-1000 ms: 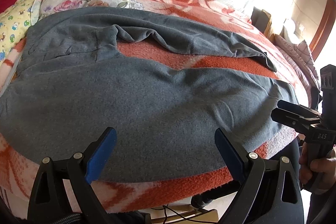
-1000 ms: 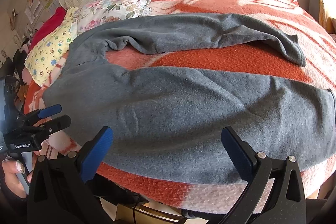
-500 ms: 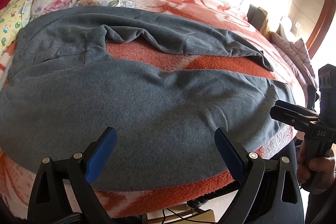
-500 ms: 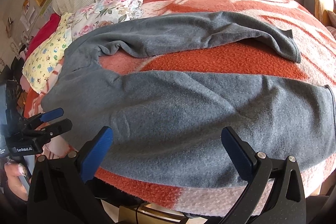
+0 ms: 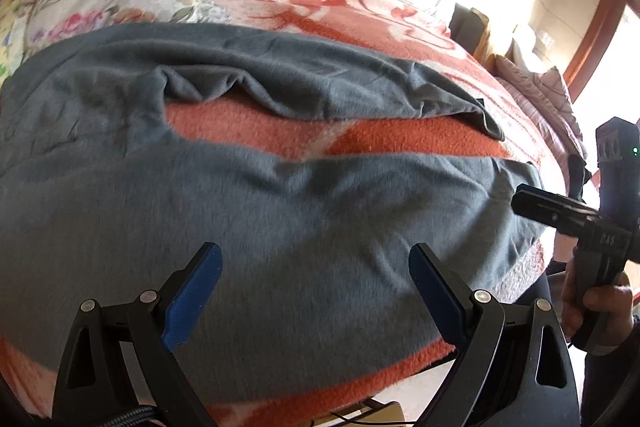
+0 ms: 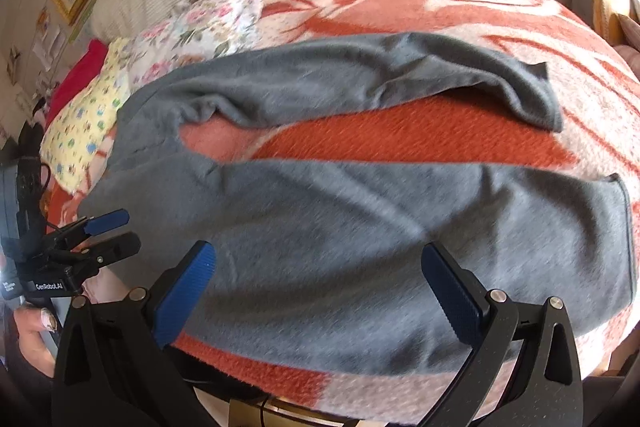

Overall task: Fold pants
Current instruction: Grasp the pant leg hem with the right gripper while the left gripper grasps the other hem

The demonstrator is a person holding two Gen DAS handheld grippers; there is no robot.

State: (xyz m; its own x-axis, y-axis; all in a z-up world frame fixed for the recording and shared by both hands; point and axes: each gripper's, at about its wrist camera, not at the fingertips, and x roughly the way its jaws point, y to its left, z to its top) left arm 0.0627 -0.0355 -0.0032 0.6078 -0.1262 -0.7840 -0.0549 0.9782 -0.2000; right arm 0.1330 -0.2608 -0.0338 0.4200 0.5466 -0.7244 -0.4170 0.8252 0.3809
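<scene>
Grey pants [image 6: 360,227] lie spread flat on a bed covered by an orange and pink blanket [image 6: 420,143]. The waist is at the left, and the two legs run to the right, split apart in a V with blanket showing between them. The near leg is smooth; the far leg [image 6: 400,75] is rumpled, its cuff well short of the near cuff.

At the far left, beyond the waist, floral pillows [image 6: 208,27] and a yellow patterned pillow [image 6: 84,123] rest against a striped headboard.

Over the last second both cameras have drawn closer to the near leg, which now fills more of each view. The left gripper [image 5: 316,263] hangs over the thigh part of the near leg, jaws released and holding nothing. To the right, the right gripper [image 6: 320,263] hangs over the near leg toward the cuff, jaws also released and empty. In the left view it has closed in beside the near cuff [image 5: 516,187].

No fold is made yet. The approach suggests both grippers are about to pinch the near leg and carry it onto the far one.
</scene>
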